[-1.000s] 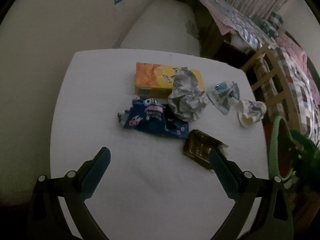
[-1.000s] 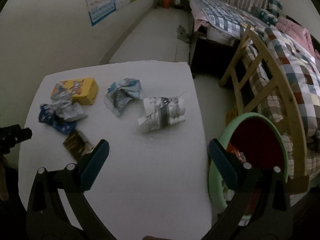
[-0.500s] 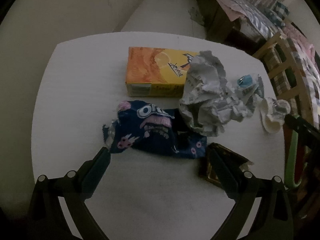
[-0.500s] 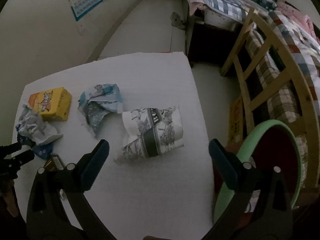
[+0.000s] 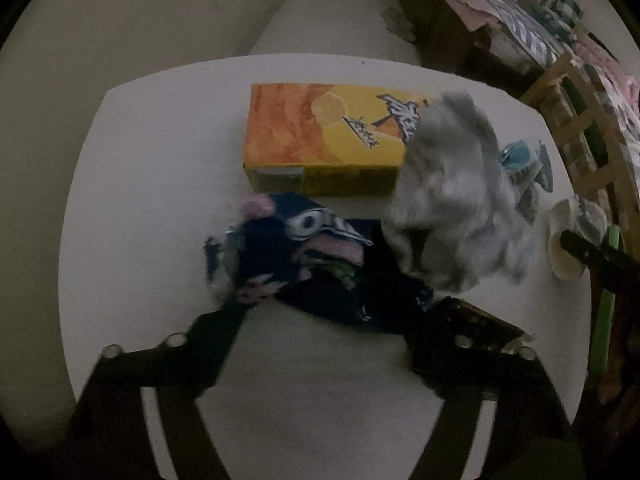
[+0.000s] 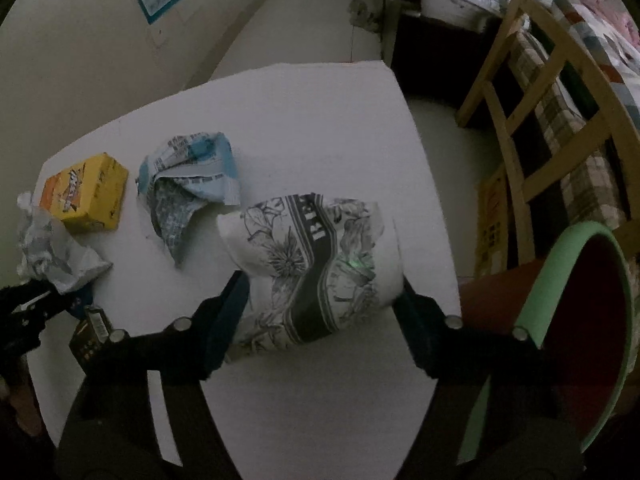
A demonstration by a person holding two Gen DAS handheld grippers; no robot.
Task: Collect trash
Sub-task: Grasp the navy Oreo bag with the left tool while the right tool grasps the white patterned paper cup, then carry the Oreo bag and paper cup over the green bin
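A dark blue Oreo wrapper lies crumpled on the white table. My left gripper is closing, and both fingers press the wrapper's ends. A crushed paper cup with a grey flower print sits near the table's right edge. My right gripper is also closing, with its pads against both sides of the cup. A crumpled grey paper, an orange-yellow box, a blue-white wrapper and a dark brown wrapper also lie on the table.
A green-rimmed bin with a red inside stands just off the table's right edge. Behind it are a wooden chair and a bed with checked covers. The table's near part is bare white.
Both grippers have come down and closed in. The left now squeezes the blue wrapper, which has bunched up. The right has closed around the flower-print cup.
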